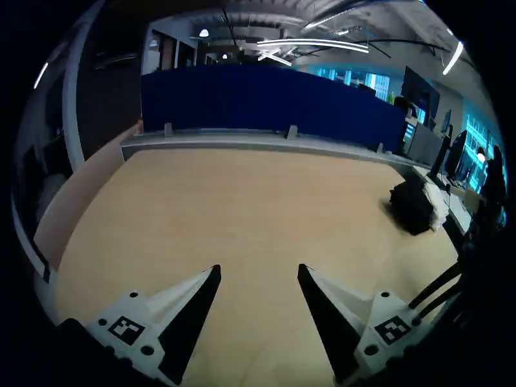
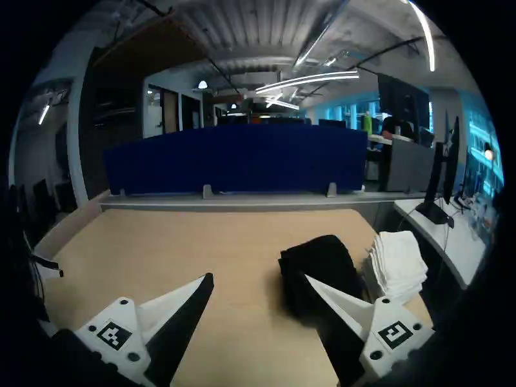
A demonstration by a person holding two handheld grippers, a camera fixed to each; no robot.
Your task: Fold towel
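A stack of folded black towels (image 2: 320, 271) lies on the wooden table (image 2: 193, 258), with a stack of folded white towels (image 2: 396, 263) just to its right at the table's right edge. My right gripper (image 2: 258, 280) is open above the table, its right finger in front of the black stack, nothing between the fingers. In the left gripper view my left gripper (image 1: 258, 271) is open over bare tabletop (image 1: 245, 200), and the black stack (image 1: 413, 203) and white stack (image 1: 436, 203) sit far off to the right.
A blue partition (image 2: 238, 158) on a grey rail runs along the table's far edge. To the right are a second desk with a monitor (image 2: 442, 174) and more office furniture. A person's dark figure (image 1: 493, 187) is at the far right of the left gripper view.
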